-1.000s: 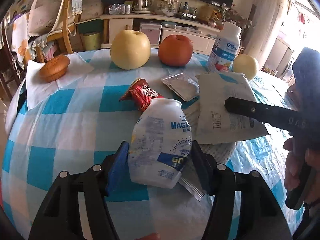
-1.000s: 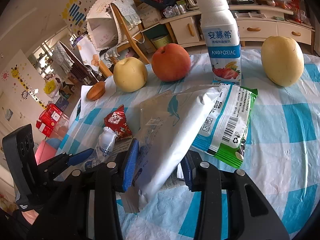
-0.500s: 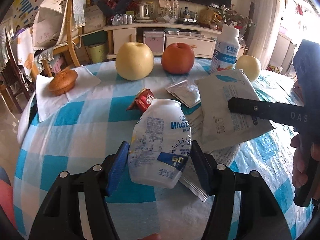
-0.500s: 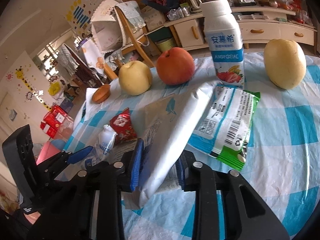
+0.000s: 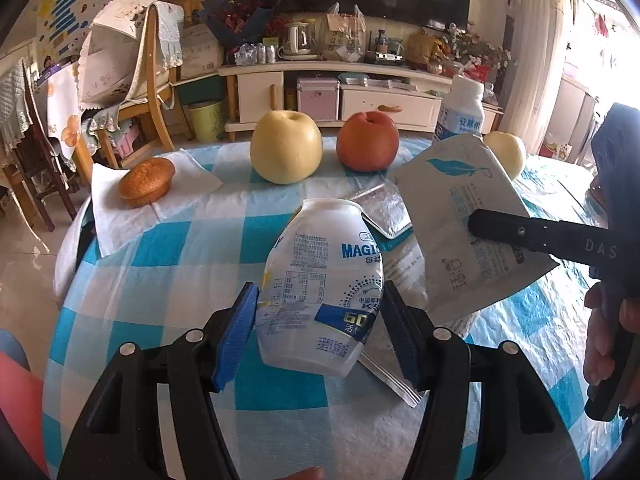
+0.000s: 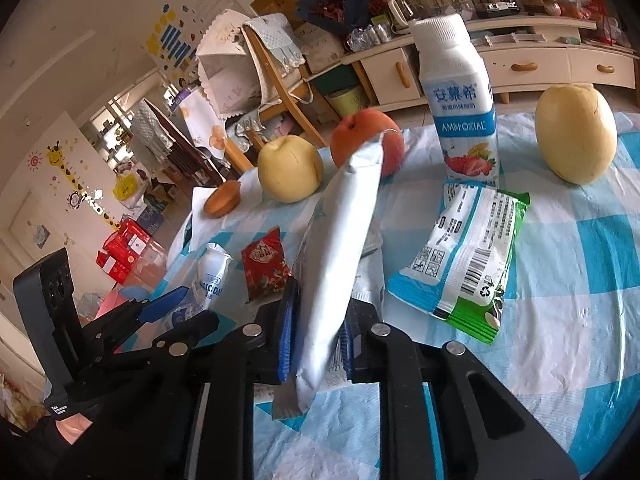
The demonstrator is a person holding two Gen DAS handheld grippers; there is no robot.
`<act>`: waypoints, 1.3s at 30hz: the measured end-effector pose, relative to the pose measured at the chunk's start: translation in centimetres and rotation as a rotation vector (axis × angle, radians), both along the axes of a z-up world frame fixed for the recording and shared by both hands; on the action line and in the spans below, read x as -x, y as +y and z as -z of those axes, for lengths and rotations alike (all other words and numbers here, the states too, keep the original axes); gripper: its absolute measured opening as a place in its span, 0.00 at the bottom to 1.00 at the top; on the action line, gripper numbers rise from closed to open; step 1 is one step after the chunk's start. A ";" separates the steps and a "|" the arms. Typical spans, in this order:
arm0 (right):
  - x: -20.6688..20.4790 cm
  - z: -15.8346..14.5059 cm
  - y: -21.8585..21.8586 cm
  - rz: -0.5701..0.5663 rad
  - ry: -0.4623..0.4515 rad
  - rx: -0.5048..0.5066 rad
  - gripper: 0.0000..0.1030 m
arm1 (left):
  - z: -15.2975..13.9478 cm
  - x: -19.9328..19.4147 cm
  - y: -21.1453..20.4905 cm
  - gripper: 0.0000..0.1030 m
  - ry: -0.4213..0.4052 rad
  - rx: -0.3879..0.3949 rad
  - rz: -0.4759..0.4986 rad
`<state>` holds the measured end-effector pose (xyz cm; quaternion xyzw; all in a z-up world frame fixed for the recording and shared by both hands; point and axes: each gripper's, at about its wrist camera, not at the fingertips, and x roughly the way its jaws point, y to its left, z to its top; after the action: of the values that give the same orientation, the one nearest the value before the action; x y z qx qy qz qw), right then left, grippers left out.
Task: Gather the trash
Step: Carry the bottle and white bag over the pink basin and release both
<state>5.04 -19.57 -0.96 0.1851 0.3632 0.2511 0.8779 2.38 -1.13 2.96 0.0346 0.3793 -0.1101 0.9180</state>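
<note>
My left gripper (image 5: 320, 332) is shut on a squashed white drink bottle (image 5: 320, 284) with blue print and holds it above the checked tablecloth. The bottle also shows in the right wrist view (image 6: 212, 276). My right gripper (image 6: 316, 336) is shut on a pale grey-white flat pouch (image 6: 340, 248), lifted and tilted upright; it also shows in the left wrist view (image 5: 464, 224). A red snack wrapper (image 6: 266, 268), a green-edged white packet (image 6: 464, 260) and a silvery foil packet (image 5: 384, 212) lie on the table.
Two yellow pears (image 5: 286, 146) (image 6: 574, 134), a red apple (image 5: 368, 146), an upright yoghurt bottle (image 6: 460, 100) and a muffin (image 5: 146, 182) on a napkin stand at the table's far side. Chairs (image 5: 132, 92) and a sideboard (image 5: 340, 88) lie beyond.
Both grippers have risen: the left one lifted the bottle off the table. The right one closed tighter on the pouch and raised it from flat to tilted upright.
</note>
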 end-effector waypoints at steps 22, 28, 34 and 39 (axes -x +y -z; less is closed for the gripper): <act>2.0 -2.5 -0.1 0.008 -0.089 -0.004 0.16 | -3.3 2.1 1.3 0.61 -0.155 -0.066 -0.079; 2.5 -2.9 -0.1 -0.001 -0.103 -0.003 0.16 | -3.7 2.3 2.1 0.61 -0.162 -0.072 -0.102; 3.9 -4.5 1.8 -0.034 -0.144 0.019 0.16 | -4.9 3.3 3.3 0.61 -0.184 -0.078 -0.137; 5.2 -5.9 4.9 -0.089 -0.168 0.030 0.16 | -6.6 4.4 5.1 0.61 -0.218 -0.077 -0.186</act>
<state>-0.20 -14.66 4.99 0.1336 0.2997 0.2992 0.8960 -2.04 4.01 9.52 0.0460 0.2831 -0.0056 0.9580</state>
